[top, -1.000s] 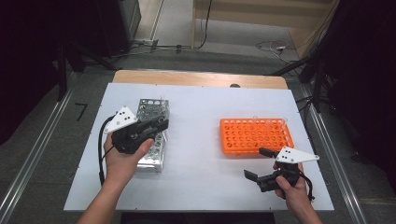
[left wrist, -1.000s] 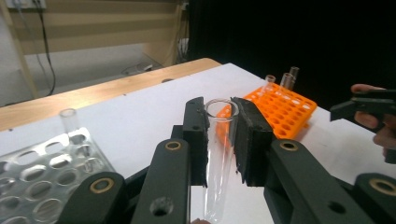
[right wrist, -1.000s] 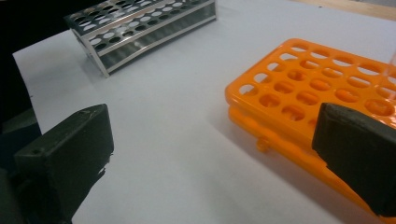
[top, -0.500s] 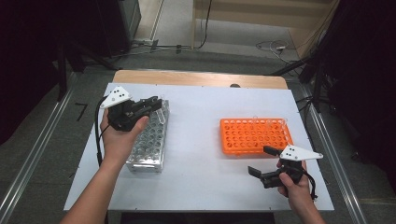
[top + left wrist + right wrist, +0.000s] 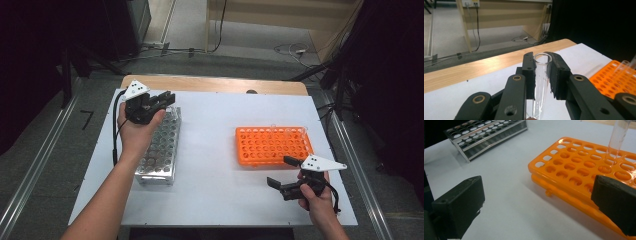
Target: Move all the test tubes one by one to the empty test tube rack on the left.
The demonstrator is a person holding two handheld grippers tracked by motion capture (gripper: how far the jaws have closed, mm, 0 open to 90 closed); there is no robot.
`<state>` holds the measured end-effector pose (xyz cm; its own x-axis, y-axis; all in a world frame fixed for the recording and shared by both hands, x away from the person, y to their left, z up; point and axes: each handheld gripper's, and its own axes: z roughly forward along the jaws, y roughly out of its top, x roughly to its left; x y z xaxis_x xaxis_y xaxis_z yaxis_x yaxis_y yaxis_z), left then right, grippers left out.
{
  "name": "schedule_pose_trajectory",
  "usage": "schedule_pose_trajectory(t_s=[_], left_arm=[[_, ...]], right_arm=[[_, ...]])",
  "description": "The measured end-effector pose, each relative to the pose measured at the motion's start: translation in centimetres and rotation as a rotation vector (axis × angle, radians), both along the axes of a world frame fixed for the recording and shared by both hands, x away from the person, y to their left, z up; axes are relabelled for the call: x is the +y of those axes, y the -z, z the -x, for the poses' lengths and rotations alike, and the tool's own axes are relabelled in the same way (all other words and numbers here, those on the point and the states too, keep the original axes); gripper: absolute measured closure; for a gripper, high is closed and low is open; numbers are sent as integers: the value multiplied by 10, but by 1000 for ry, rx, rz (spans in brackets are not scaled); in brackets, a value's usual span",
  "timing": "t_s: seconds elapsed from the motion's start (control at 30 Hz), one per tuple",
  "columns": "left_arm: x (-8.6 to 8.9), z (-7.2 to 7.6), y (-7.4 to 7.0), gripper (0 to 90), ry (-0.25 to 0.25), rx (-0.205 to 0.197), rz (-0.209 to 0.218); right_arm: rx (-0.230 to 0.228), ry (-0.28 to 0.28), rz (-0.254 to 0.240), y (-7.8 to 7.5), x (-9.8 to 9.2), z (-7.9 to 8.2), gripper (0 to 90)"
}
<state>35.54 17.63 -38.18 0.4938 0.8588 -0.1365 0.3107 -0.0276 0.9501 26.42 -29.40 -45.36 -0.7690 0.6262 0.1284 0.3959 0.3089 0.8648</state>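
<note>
My left gripper (image 5: 165, 98) hovers over the far end of the steel tube rack (image 5: 159, 147), held by a hand. In the left gripper view, its jaws (image 5: 541, 58) are shut on a clear glass test tube (image 5: 541, 82) that stands upright between the pads. An orange tube rack (image 5: 273, 145) lies at the right of the white table. One clear tube (image 5: 617, 137) stands in the orange rack (image 5: 579, 167) near its far edge. My right gripper (image 5: 279, 170) sits low by the near edge of the orange rack, jaws (image 5: 536, 205) wide open with nothing between them.
The white table top (image 5: 215, 130) ends in a wooden strip (image 5: 215, 85) at the far side. Beyond it lie floor cables and dark equipment. The steel rack (image 5: 486, 135) shows several empty holes. White surface separates the two racks.
My left gripper has moved away from the person, from the middle of the steel rack to its far end. The right gripper has barely shifted.
</note>
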Motion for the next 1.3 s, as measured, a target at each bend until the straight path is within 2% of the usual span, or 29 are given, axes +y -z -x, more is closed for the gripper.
schedule_pose_trajectory(t_s=[0.3, 0.6, 0.67, 0.8, 1.13, 1.3], left_arm=[[0, -17, 13, 757, -65, 9, -23], [-5, -25, 26, 756, -81, 38, -63], [-7, -26, 29, 756, -87, 49, -76], [-8, -27, 35, 755, -109, 101, -107], [-14, -27, 41, 747, -101, 164, -160], [-14, -26, 40, 693, -98, 160, -150]], right_arm=[[2, 3, -1, 1, -1, -1, 0], [-4, 9, -2, 1, -2, -1, 0], [-5, 10, 0, 2, -2, -1, 0], [-5, 12, 1, 2, -2, -2, 0], [-5, 15, 5, 2, -1, -1, 0], [-3, 20, 1, 2, -2, -2, 0]])
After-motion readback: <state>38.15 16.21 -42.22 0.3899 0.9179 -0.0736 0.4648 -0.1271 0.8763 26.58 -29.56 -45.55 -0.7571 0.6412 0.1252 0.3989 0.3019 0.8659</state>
